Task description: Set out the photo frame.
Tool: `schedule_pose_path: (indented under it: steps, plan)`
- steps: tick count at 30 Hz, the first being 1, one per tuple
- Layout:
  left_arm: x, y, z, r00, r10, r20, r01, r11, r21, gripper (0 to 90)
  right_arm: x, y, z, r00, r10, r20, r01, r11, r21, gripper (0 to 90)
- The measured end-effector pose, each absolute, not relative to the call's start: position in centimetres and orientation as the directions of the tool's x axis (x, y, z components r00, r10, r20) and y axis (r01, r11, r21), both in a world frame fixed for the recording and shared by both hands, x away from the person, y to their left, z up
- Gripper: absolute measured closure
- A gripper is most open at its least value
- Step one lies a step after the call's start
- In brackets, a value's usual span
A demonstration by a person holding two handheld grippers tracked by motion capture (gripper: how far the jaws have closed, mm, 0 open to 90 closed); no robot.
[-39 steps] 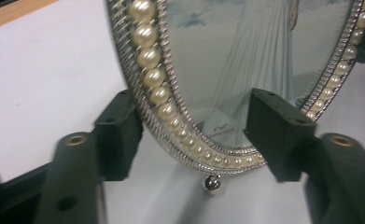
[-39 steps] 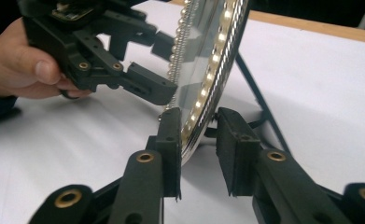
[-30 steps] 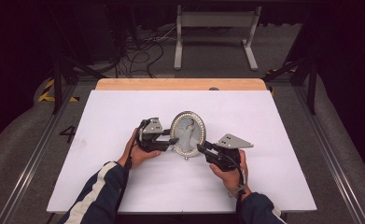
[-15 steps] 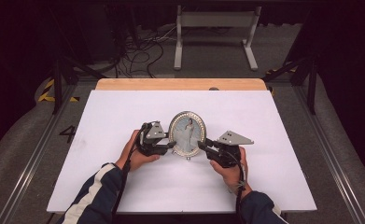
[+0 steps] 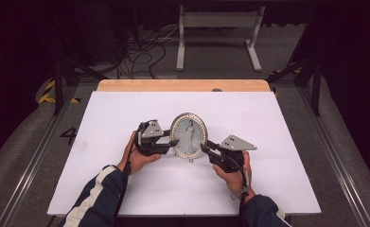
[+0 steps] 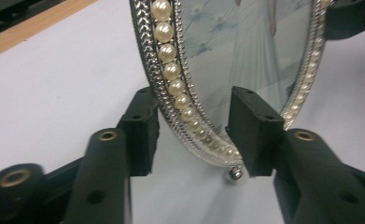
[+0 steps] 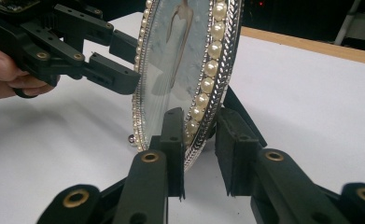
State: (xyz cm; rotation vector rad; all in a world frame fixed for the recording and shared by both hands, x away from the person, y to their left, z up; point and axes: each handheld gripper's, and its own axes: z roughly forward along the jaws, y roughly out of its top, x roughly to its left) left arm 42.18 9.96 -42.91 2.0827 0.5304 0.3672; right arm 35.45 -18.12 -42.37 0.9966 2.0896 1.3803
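Note:
An oval picture frame (image 5: 189,132) with a pearl and silver rim stands upright near the middle of the white table (image 5: 277,123). My left gripper (image 5: 173,142) comes from its left and is shut on the lower left rim. In the left gripper view one pad sits behind the rim and the other on the glass (image 6: 245,46). My right gripper (image 5: 205,146) reaches in from the right and is shut on the lower right rim; the pearled edge (image 7: 203,88) fills its jaws. The left gripper (image 7: 124,60) also shows across the frame in the right gripper view.
A wooden strip (image 5: 182,85) runs along the table's far edge. Beyond it on the floor are a metal stand (image 5: 215,28) and loose cables (image 5: 140,52). White table surface lies open on all sides of the frame.

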Motion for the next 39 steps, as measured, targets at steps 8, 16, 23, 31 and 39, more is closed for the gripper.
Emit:
schedule_pose_path:
  steps: [8,16,23,31,39]
  plan:
    - [41.6,9.7,-42.8,0.863,0.494,0.104,0.198,-0.52,0.831,62.9,35.8,-18.2,-42.5,-0.626,0.779,0.03,0.331,0.231,0.915,74.3]
    - [41.3,9.6,-42.9,0.867,0.487,0.109,0.206,-0.548,0.811,61.3,36.0,-18.1,-42.3,-0.627,0.779,0.023,0.322,0.232,0.918,74.7]
    - [41.2,9.4,-43.0,0.866,0.484,0.121,0.203,-0.563,0.802,61.0,36.1,-18.3,-42.2,-0.624,0.781,0.025,0.326,0.231,0.917,74.5]
    - [41.4,9.5,-43.2,0.879,0.47,0.08,0.218,-0.545,0.81,61.4,36.2,-18.6,-42.3,-0.621,0.784,0.027,0.326,0.227,0.918,74.2]
    - [41.6,9.9,-42.8,0.863,0.504,0.041,0.218,-0.444,0.869,51.9,35.6,-18.7,-42.3,-0.612,0.791,0.006,0.313,0.235,0.92,75.3]
